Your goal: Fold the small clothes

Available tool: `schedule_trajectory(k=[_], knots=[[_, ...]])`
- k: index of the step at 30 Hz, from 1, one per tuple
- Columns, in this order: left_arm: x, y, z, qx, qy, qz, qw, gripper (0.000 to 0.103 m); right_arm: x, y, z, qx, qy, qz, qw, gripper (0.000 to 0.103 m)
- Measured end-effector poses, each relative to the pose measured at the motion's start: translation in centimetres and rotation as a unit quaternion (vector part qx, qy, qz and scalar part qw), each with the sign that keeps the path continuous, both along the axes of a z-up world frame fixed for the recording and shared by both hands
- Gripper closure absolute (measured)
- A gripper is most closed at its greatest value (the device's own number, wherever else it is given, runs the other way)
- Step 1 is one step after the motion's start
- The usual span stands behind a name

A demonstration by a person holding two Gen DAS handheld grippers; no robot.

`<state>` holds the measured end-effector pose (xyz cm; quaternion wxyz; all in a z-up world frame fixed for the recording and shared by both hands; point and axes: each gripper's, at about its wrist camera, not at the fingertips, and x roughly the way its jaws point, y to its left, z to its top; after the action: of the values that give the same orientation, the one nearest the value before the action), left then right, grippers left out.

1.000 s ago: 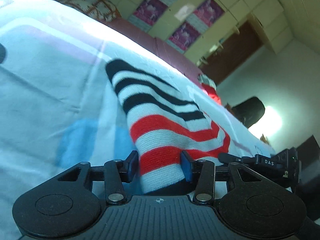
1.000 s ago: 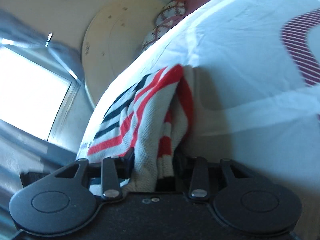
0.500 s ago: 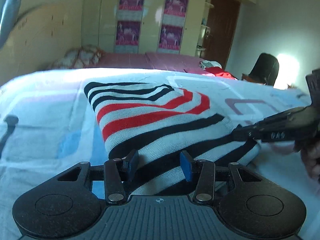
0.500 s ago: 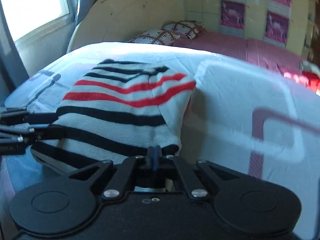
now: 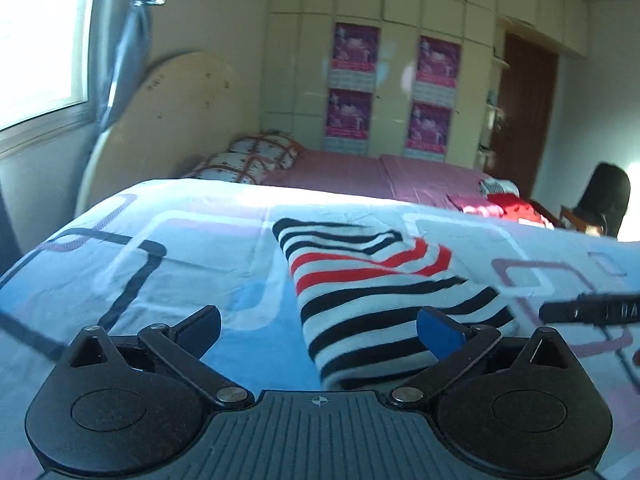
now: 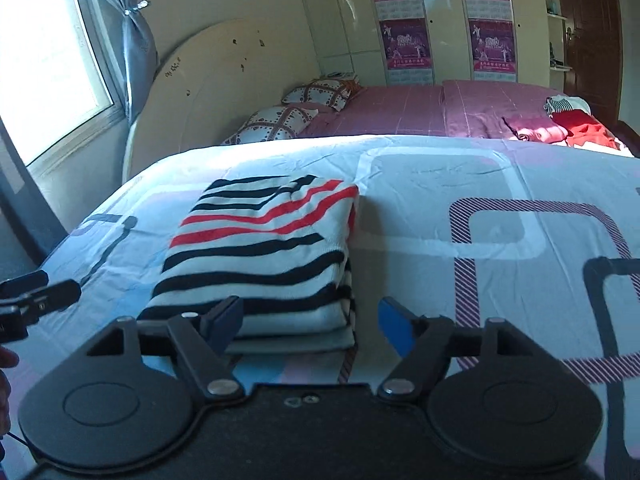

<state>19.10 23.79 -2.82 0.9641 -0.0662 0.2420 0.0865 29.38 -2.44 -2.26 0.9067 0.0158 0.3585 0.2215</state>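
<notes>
Striped knit garment (image 6: pixel 264 256) folded on bedsheet (image 6: pixel 440 216)

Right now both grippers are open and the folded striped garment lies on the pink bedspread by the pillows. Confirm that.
Wrong spot. The folded striped garment lies on the light blue patterned sheet, nearer than the pink bedspread; the right wrist view shows it. Left gripper and right gripper are indeed open, having just released it.

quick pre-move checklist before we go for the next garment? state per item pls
1. Left gripper clear of cloth: ok, jaws have just opened, nothing between them.
2. Right gripper released: ok, jaws just opened, pads off the cloth.
3. Striped sweater folded: ok, lies in a stacked rectangle on the patterned sheet.
4. Fold edges aligned: cannot tell, near layers look slightly stepped.
5. Next garment located: ok, red clothes on the pink bed behind.
</notes>
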Motion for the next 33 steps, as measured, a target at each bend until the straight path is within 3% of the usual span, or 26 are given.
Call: schedule_trajectory(k=[1, 2, 10, 17, 33], knots=[[-1.1, -0.8, 0.7, 0.001, -0.009, -0.001, 1.0000, 0.000, -0.6, 0.1, 0.2, -0.003, -0.004, -0.004, 1.000, 0.005], [-1.9, -1.8, 1.1, 0.007, -0.011, 0.002, 0.9999, 0.000, -0.9, 0.2, 0.3, -0.003, -0.009, -0.009, 1.000, 0.001], [-8.0, -6.9, 2.8, 0.017, -0.018, 0.021, 0.9995, 0.000, -7.5, -2.5, 4.1, -0.022, -0.053, -0.031, 0.998, 0.001], [-12.1, -9.7, 3.5, 0.012, -0.023, 0.028, 0.9993, 0.000, -11.8, -4.0, 5.3, -0.036, -0.085, -0.020, 0.996, 0.001], [-15.7, -11.9, 5.3, 0.016, -0.048, 0.020, 0.9985, 0.000, -15.0, -5.3, 6.7, -0.031, -0.111, -0.020, 0.993, 0.001]])
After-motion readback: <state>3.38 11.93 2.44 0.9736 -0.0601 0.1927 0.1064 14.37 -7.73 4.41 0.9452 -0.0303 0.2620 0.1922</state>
